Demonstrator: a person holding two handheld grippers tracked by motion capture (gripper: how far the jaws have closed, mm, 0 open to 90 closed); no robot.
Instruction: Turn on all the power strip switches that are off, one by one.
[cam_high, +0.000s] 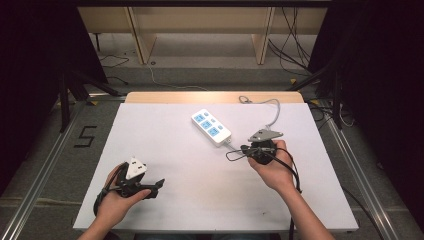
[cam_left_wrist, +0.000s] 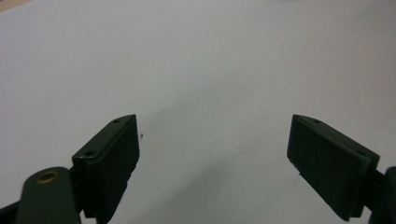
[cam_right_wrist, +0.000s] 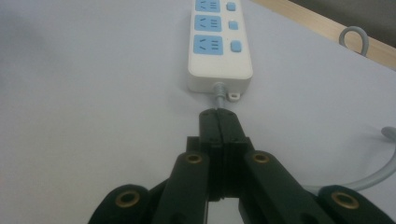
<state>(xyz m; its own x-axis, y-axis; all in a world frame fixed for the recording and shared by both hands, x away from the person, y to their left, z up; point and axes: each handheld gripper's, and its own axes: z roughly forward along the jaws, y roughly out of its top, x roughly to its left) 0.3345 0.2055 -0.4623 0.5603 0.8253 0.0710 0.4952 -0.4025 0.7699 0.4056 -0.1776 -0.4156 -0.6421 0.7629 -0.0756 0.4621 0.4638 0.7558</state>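
Right gripper (cam_right_wrist: 218, 122) clamped the power strip's (cam_right_wrist: 217, 39) cord (cam_right_wrist: 217, 91) (jaws fully closed); left gripper (cam_left_wrist: 212, 154) jaws wide open over the bench (cam_high: 175, 150).

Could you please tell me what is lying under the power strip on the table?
The power strip lies flat on the white table sheet; whatever is beneath its body is covered.

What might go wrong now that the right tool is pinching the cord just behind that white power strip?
1. The right tool is shut on the grey cord right at its entry into the power strip; a sharp tug there could strain that joint.
2. The strip lies loose on the white table, so pulling may swing or drag it rather than guide it.
3. The left tool sits open and far away, so nothing steadies the strip.
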